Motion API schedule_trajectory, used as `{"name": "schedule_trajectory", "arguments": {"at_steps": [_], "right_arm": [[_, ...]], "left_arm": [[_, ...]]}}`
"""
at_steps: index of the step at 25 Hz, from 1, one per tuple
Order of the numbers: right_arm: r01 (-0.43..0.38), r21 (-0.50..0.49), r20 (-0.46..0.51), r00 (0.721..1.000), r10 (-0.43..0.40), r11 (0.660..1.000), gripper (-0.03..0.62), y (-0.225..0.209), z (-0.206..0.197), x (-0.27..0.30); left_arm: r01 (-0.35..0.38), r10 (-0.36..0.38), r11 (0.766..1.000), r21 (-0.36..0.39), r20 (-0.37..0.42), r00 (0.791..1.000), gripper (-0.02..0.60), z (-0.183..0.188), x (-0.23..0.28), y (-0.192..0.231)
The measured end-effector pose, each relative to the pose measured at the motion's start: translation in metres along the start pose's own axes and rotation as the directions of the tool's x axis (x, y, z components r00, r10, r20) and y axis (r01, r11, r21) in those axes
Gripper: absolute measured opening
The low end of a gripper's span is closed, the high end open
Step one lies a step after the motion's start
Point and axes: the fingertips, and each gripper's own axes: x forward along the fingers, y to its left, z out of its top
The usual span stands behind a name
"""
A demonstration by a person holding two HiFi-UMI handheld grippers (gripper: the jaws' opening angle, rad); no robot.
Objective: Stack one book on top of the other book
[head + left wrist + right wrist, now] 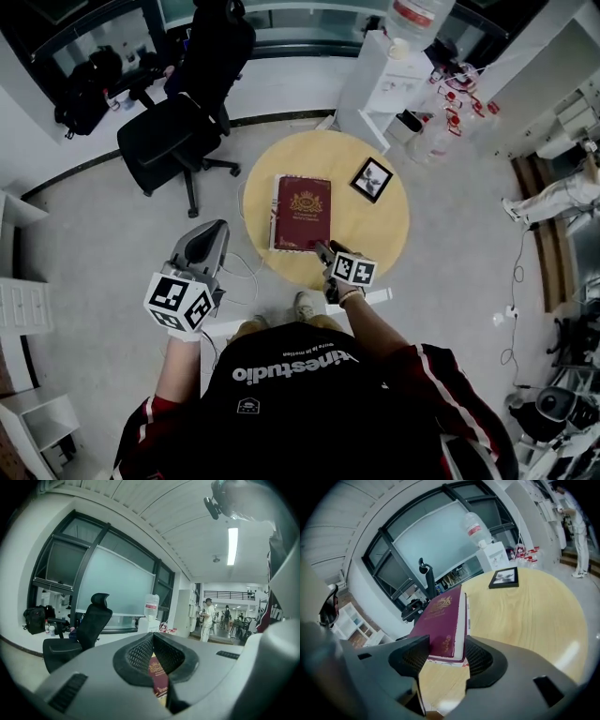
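I am clamping my right gripper (440, 645), fingers part-open, on the 5 o'clock corner of the maroon hardcover book (301, 212). The book is lying atop a pale second book (446, 661) on the round wooden table (375, 246). My left gripper (214, 228) is hovering at 8 o'clock, fingers together and empty.

Framed photo (371, 179) on round table (375, 234); office chair (169, 141)

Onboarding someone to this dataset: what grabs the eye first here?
The maroon book with a gold crest, lying on a second book on the round wooden table, with the right claw gripping its near end. Next, the small framed picture to its right, and the left claw, shut, off the table's left edge.
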Motion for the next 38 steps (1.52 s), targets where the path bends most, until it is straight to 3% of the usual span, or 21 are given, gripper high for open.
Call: {"name": "schedule_trajectory", "arguments": {"at_steps": [5,16,23,32,38], "right_arm": [[-0.075,-0.037,-0.041,0.996,0.073,0.997,0.212,0.007,0.001,0.008],[-0.12,-0.046,-0.065,0.991,0.117,0.992,0.213,0.002,0.01,0.008],[-0.089,-0.053,0.052,0.994,0.091,0.995,0.213,-0.014,0.072,-0.017],[-0.03,-0.168,0.2,0.978,0.064,0.985,0.212,0.005,0.155,-0.078],[-0.023,-0.283,0.261,0.96,0.1,0.959,0.212,0.034,0.194,-0.122]], "left_arm": [[-0.032,0.032,0.999,-0.012,-0.013,0.999,0.017,-0.008,0.008,-0.007],[-0.047,0.047,0.999,-0.001,-0.013,0.999,0.017,-0.006,0.017,-0.018],[-0.039,0.039,0.999,0.018,0.007,0.999,0.017,0.01,0.029,-0.017],[0.037,-0.04,0.997,0.068,0.048,0.998,0.017,0.048,0.066,-0.039],[0.097,-0.103,0.991,0.097,0.063,0.993,0.017,0.068,0.095,-0.057]]}}
